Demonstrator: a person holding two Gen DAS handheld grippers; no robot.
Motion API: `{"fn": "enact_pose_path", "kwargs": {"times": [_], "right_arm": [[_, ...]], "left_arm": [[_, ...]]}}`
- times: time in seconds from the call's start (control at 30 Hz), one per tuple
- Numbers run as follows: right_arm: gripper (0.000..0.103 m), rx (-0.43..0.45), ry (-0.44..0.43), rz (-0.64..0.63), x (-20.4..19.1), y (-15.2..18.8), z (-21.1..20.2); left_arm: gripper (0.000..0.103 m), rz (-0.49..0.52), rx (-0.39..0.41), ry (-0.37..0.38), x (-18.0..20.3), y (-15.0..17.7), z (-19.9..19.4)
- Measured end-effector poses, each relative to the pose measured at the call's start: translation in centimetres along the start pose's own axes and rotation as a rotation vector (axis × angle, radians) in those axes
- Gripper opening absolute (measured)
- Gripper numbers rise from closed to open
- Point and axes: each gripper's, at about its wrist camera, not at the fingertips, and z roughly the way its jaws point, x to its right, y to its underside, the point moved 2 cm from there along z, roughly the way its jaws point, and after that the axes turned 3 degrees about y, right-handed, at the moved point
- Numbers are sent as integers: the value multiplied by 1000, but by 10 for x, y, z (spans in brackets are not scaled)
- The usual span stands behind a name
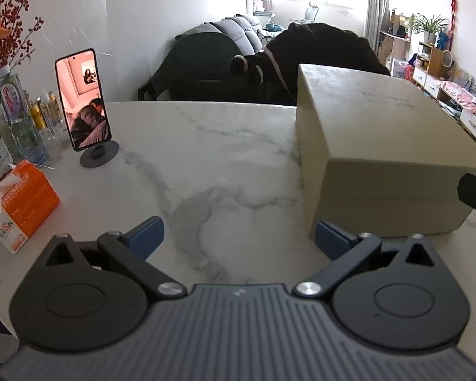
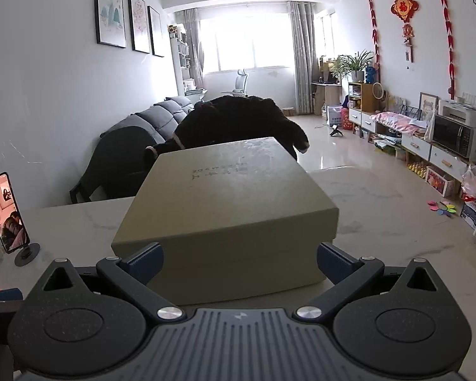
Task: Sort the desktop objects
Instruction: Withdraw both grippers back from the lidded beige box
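Box (image 2: 225, 203): beige, lidded, flat on the marble table (image 1: 206, 165), toward the right side, lid fully seated. Contents hidden; impossible to tell whether anything is inside. Right gripper (image 2: 239, 262): released, jaws spread wide, empty, facing the near wall of the box, close, contact not confirmed. Left gripper (image 1: 239, 238): released, jaws spread, empty, over bare marble just left of the box. Loose items on the table's left side: phone (image 1: 82, 104) upright on a round stand, tissue box (image 1: 22, 203) with a tissue pulled up, bottles (image 1: 25, 117) and a vase of flowers at the far-left edge. Judged progress: either not begun or finished with lid replaced; not decidable from these views. No small loose object visible on the open marble between the phone and the box.
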Motion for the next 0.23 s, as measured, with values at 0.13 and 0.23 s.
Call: {"fn": "enact_pose_path", "kwargs": {"times": [0.13,0.23], "right_arm": [[103,-13,2,0,2,2,4],[103,-26,8,-2,4,4,8]], "left_arm": [[103,-13,-22,2,-3,2,7],[103,-12,-24,4,-3,4,11]]}}
